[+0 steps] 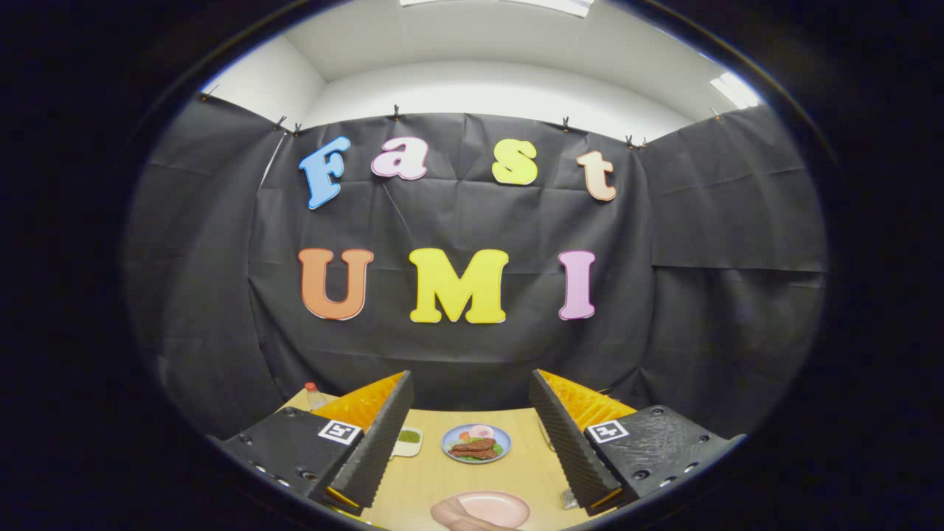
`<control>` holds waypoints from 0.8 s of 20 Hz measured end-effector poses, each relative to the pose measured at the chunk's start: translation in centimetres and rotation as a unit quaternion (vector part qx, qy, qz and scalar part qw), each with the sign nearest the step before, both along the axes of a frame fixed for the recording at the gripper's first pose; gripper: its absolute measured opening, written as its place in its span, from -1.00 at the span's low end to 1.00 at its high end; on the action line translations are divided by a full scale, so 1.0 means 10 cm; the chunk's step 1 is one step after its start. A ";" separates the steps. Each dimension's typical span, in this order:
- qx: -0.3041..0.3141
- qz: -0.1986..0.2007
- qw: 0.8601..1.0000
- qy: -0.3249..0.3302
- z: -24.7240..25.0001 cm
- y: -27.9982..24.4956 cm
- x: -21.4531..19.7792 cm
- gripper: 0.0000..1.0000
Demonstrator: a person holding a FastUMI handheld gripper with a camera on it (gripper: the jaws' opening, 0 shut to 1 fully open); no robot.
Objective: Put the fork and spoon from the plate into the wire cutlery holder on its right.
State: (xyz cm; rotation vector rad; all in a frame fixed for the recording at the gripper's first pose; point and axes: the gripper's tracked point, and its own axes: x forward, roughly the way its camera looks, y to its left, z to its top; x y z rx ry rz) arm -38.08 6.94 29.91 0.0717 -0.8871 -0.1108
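You have two plates on the table (431,472): one pink plate (493,509) at the near edge, one blue food plate (476,442) mid-table, plus one small dish (408,439), one bottle (315,397), and two gripper fingers (376,435) spread apart

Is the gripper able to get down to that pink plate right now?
Probably yes. The gripper is open with nothing between its fingers, and the pink plate lies on the table just below and between them. It would need to dip down first.
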 end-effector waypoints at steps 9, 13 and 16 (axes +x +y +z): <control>0.000 0.001 1.000 -0.002 0.01 0.04 -0.07 0.90; -0.001 -0.003 1.000 -0.003 0.02 0.02 -0.10 0.90; -0.002 -0.003 1.000 -0.005 0.04 0.02 -0.14 0.90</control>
